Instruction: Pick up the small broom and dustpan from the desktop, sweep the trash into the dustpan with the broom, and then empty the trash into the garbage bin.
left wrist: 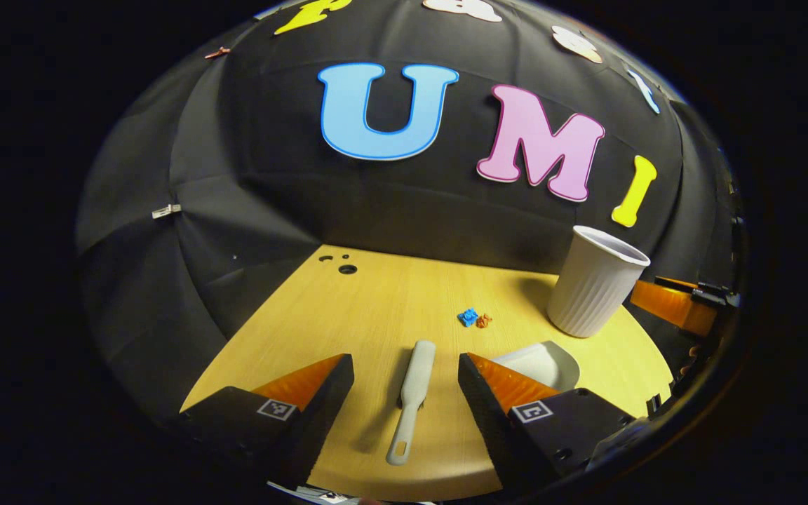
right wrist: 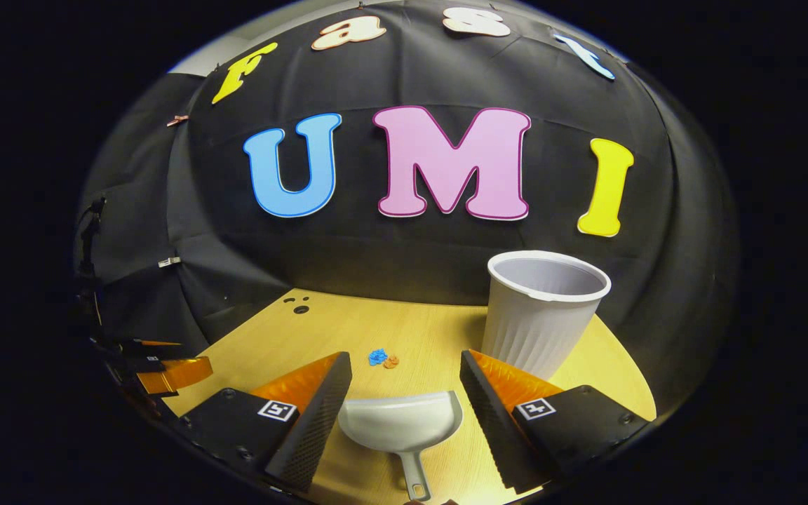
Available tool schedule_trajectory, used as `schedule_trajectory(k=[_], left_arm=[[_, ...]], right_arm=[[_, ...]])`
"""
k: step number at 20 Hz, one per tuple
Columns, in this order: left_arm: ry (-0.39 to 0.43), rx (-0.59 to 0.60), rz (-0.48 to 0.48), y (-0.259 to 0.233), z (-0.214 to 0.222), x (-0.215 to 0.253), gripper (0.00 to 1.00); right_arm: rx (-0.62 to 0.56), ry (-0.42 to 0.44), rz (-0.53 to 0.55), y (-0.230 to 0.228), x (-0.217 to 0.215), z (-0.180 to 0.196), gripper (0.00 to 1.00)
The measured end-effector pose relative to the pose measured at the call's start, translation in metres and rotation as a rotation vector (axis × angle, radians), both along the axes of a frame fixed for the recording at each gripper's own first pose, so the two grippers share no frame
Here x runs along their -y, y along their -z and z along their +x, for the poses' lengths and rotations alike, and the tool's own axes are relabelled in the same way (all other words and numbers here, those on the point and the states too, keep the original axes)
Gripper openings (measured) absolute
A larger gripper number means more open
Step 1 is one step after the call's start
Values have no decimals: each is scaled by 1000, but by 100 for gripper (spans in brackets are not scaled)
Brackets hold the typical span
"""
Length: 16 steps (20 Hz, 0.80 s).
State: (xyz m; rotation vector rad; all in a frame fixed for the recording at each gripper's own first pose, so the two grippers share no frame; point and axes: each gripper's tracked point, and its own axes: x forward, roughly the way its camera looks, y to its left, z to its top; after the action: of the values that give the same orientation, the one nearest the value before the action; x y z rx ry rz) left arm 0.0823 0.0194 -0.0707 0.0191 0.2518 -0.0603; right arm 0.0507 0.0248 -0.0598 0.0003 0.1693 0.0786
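We are at the pick-up step — nothing is grasped yet. Our left gripper point(left wrist: 405, 375) hangs spread wide over the broom point(left wrist: 412, 396) lying flat on the desk point(left wrist: 376, 294); our right gripper point(right wrist: 405, 375) is likewise spread around the dustpan point(right wrist: 404, 421). The trash point(right wrist: 383, 359) sits ahead, the bin point(right wrist: 541, 312) upright nearby. Next, we judge — lower and close on each handle.

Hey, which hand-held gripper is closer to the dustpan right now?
Right. The right hand-held gripper is open with the dustpan lying directly between its fingers on the desk. The left hand-held gripper straddles the broom, with the dustpan off to its right.
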Motion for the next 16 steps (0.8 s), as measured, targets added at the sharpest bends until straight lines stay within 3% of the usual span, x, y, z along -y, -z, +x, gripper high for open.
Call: schedule_trajectory(k=[16], left_arm=[[46,-534,92,153,56,7,94]], right_arm=[[-176,-30,14,66,8,4,97]])
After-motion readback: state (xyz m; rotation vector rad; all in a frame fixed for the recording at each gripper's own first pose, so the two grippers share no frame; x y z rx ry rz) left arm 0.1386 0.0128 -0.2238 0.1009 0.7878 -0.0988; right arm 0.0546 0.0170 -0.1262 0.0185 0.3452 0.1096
